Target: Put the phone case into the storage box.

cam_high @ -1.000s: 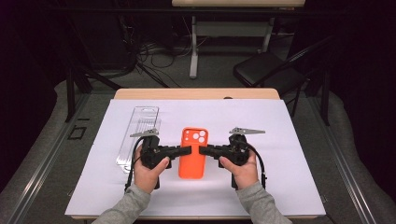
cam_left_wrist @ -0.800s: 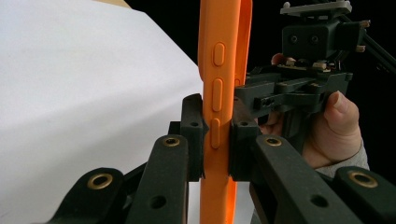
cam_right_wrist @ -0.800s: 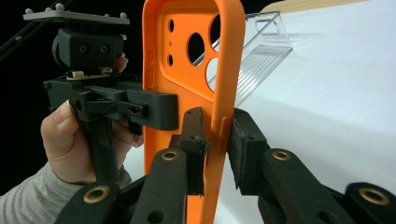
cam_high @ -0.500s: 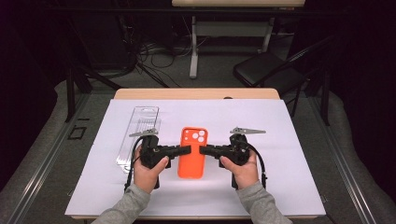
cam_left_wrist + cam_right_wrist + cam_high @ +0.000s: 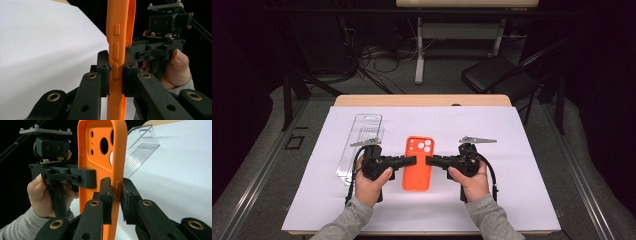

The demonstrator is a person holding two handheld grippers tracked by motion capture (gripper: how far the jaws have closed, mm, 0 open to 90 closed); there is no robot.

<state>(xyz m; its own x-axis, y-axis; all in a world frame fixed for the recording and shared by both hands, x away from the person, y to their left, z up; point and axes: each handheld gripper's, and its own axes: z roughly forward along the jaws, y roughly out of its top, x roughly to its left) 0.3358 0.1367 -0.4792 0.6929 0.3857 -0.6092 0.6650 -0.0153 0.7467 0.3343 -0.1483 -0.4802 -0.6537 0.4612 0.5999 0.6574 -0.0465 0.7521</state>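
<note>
matt orange rubbery phone case [image 5: 417, 163], glossy clear plastic tray [image 5: 360, 145], smooth white paper sheet [image 5: 522, 200].

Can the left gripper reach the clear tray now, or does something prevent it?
Probably not at once. The left gripper is shut on the orange case, which the right gripper also clamps. The clear tray lies just beyond it on the paper, nothing between; it must release first.

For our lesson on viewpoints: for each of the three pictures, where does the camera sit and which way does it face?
High view: above the person's side, looking forward and down on the table; forearms and both hands show.
Left gripper view: rides the left gripper, looking along its jaws clamped on the case; the other hand shows.
Right gripper view: rides the right gripper, jaws astride the case's other edge; the clear tray lies behind.
All views share the case.
</note>
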